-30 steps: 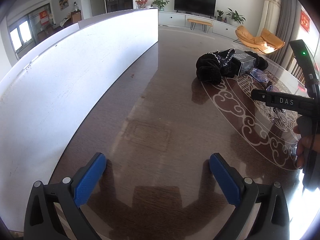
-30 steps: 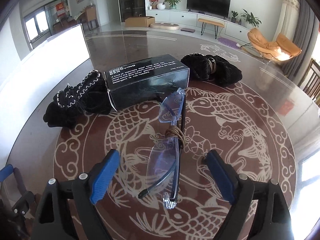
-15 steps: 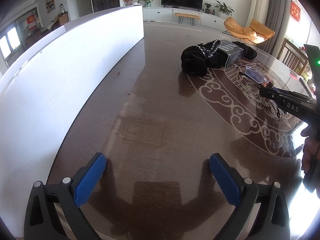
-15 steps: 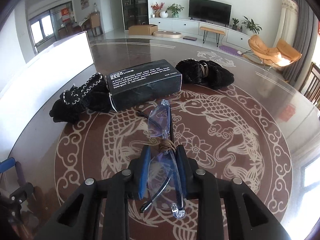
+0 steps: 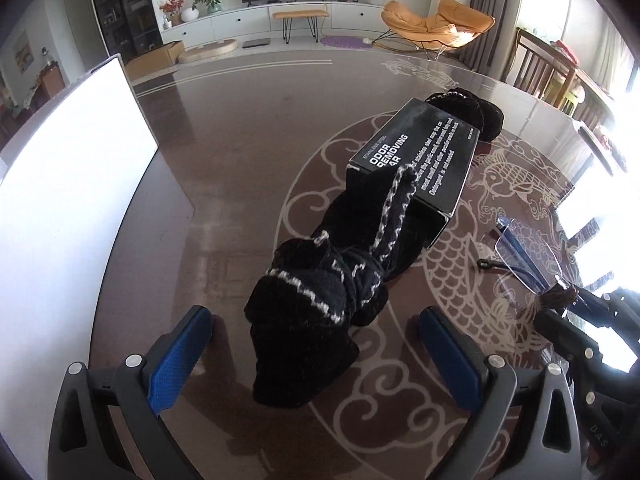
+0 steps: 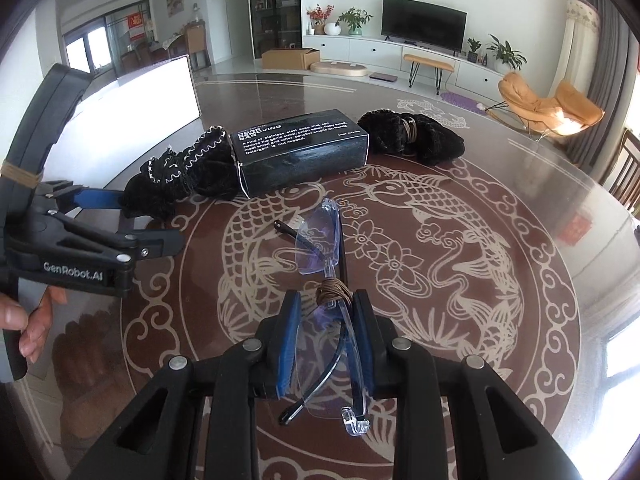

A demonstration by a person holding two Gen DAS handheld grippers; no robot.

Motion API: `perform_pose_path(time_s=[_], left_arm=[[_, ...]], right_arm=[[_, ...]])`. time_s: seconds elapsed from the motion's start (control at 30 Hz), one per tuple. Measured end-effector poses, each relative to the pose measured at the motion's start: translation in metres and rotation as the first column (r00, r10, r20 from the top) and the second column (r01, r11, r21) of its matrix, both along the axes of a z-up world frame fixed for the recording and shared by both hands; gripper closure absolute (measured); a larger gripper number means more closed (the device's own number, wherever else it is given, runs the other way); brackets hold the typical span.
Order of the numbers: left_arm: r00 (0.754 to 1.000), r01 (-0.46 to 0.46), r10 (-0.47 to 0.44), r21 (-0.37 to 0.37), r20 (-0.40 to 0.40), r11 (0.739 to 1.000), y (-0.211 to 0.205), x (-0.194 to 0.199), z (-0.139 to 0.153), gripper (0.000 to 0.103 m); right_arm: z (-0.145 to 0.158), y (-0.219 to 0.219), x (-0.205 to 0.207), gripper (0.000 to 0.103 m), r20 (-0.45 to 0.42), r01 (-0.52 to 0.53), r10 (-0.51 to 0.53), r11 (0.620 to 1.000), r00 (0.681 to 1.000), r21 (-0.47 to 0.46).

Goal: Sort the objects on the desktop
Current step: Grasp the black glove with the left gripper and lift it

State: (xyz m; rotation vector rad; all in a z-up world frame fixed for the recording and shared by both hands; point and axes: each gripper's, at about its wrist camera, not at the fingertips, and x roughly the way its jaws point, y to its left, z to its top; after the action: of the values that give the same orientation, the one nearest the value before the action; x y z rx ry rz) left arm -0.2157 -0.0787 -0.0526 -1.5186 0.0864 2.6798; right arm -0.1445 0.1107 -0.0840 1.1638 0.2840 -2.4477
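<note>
Rimless glasses (image 6: pixel 320 256): clear bluish lenses, thin dark temples folded, brown cord wound round the bridge. They lie on the table (image 6: pixel 500 300), on the carp inlay, in front of the black box (image 6: pixel 302 150). Right hand-held gripper (image 6: pixel 326 344): blue pads closed on the near lens. Left hand-held gripper (image 5: pixel 316 356): jaws wide apart, either side of the near end of a black knitted glove (image 5: pixel 320 304) with white zigzag stitching; pads not touching it. Glove's far end lies against the box. A second black glove (image 6: pixel 412 138) sits at the box's other end.

Legible: box top "ODOR REMOVING"; left hand-held gripper's body "GenRobot.AI".
</note>
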Motion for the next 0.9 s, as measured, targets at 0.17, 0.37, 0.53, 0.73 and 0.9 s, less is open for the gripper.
perform_pose_path(time_s=[0.17,0.37,0.53,0.73,0.9], left_arm=[[0.994,-0.013,0.017,0.03,-0.108,0.999,0.002,0.01,0.006,0.06],[0.992,-0.04,0.043,0.03,-0.12,0.999,-0.009,0.094,0.004,0.06],[0.991,-0.062,0.065,0.031,-0.114,0.998,-0.005,0.156,0.002,0.06],[0.989,-0.075,0.078,0.028,-0.128,0.997,-0.003,0.174,0.001,0.06],[0.987,-0.079,0.082,0.029,-0.14,0.996,0.002,0.177,-0.001,0.06]], right_arm=[[0.0,0.0,0.0,0.076,0.0,0.0,0.0,1.0,1.0,-0.001],[0.001,0.001,-0.001,0.076,0.001,0.0,0.0,1.0,1.0,-0.001],[0.004,-0.001,-0.002,0.075,-0.004,-0.001,0.001,1.0,1.0,0.008],[0.005,0.0,0.051,0.075,0.003,-0.02,0.02,1.0,1.0,-0.002],[0.005,0.005,0.081,0.074,-0.004,-0.029,0.029,1.0,1.0,0.01]])
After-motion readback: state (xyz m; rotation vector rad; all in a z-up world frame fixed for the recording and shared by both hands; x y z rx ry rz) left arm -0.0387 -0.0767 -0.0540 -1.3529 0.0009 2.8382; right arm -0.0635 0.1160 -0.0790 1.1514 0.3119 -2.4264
